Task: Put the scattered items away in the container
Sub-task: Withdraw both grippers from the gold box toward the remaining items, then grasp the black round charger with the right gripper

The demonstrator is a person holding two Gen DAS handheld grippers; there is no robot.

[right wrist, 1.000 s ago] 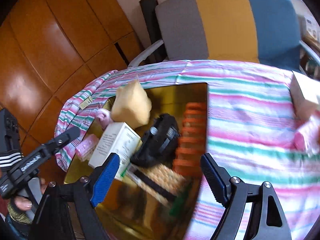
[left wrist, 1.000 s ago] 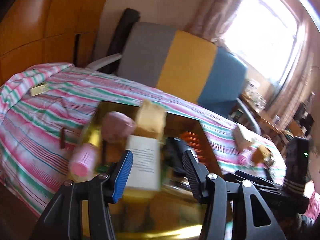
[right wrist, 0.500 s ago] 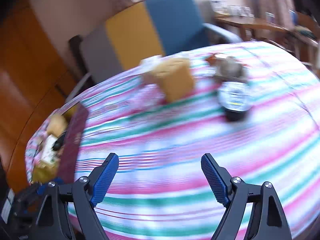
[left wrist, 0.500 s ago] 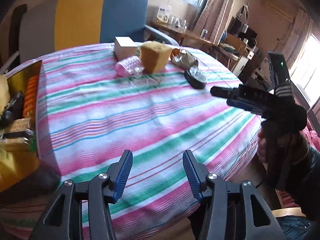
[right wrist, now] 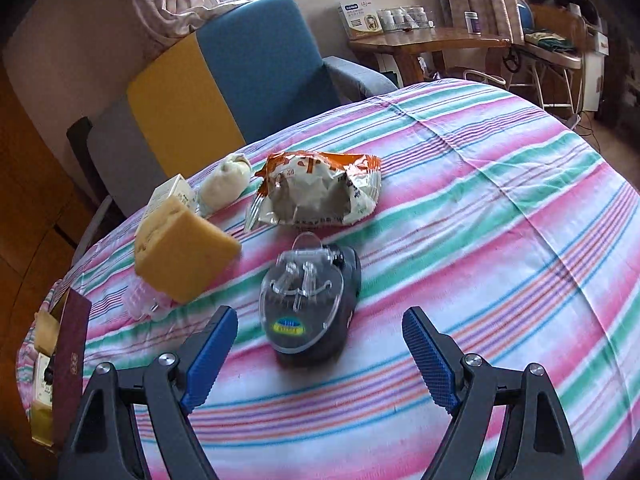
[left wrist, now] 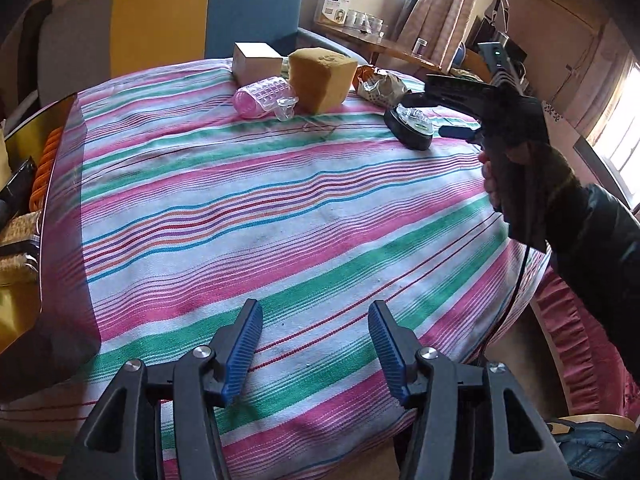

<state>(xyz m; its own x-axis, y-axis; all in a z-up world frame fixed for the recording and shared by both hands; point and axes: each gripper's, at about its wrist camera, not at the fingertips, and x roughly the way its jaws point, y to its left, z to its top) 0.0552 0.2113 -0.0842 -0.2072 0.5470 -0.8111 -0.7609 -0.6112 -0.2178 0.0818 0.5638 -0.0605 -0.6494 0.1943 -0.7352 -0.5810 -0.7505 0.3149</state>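
**Grippers poised over striped table**

The right gripper [right wrist: 318, 354] hangs spread and empty just above a black charger [right wrist: 308, 304] (clear lid up). The left gripper [left wrist: 314, 350], also spread, hovers over bare cloth. A sponge [left wrist: 322, 80], pink roller [left wrist: 262, 96] and snack bag [right wrist: 320, 188] lie near the table's [left wrist: 280, 216] far edge; the container [left wrist: 24, 220] sits at its left edge.

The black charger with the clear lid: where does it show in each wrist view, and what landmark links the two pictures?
Left wrist: the black charger lies upper right on the striped cloth, just beyond the right tool's tip.
Right wrist: the charger lies centre, slightly low, just ahead of the open right tool.
Shared landmark: the yellow sponge block, left of the charger in both views.
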